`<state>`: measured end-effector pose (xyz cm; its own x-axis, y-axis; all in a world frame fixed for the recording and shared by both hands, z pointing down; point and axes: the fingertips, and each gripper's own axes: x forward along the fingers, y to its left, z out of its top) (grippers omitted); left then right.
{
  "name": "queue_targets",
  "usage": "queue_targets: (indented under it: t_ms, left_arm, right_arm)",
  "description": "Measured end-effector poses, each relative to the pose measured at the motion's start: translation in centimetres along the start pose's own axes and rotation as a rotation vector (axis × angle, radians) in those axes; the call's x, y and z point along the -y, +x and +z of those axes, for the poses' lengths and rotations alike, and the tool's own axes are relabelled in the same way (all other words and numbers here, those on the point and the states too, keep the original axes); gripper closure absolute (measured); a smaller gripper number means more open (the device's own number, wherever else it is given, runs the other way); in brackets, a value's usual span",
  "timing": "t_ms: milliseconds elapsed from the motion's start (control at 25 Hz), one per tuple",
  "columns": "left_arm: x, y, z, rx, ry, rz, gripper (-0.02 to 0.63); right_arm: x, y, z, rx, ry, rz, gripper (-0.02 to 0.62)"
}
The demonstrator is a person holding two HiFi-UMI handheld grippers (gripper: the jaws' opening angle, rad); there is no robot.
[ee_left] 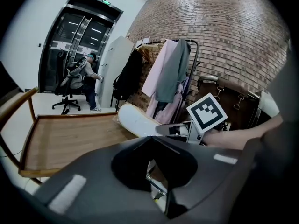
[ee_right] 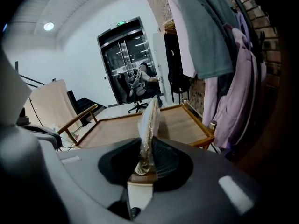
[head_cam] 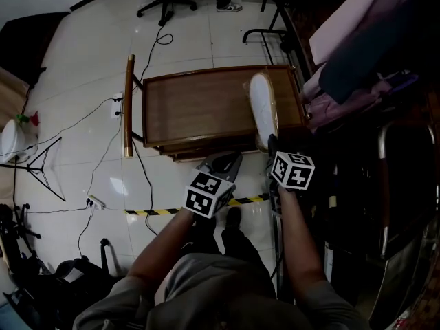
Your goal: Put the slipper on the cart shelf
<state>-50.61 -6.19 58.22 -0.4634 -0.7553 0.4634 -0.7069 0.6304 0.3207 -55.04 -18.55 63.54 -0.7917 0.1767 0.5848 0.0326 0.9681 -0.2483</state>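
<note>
The slipper's (head_cam: 262,108) near end is hidden inside the right gripper (head_cam: 273,145), and no view shows whether it touches the wood. The head view's right side is too dark to read beyond hanging clothes (head_cam: 357,60). The right jaws are clamped on the slipper, which stands on edge and runs forward from them along the shelf's (head_cam: 192,108) right edge. The left gripper (head_cam: 230,162) hangs at the shelf's front edge, just beside the right one, its jaws together with nothing between them. The shelf is bare brown wood with a raised rim on a white tiled floor (head_cam: 89,60). Striped tape (head_cam: 155,212) crosses the floor, and a brick wall (ee_left: 219,27) stands behind the clothes.
</note>
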Motion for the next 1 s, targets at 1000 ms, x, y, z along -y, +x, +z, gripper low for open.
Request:
queue_targets:
  t_ms: [1000]
  left_arm:
    - [12.7,-8.6,4.7,0.125,0.232,-0.246,0.598]
  right_arm:
    - [-6.1,-24.4,2.0,0.314,-0.041,-0.107,0.535]
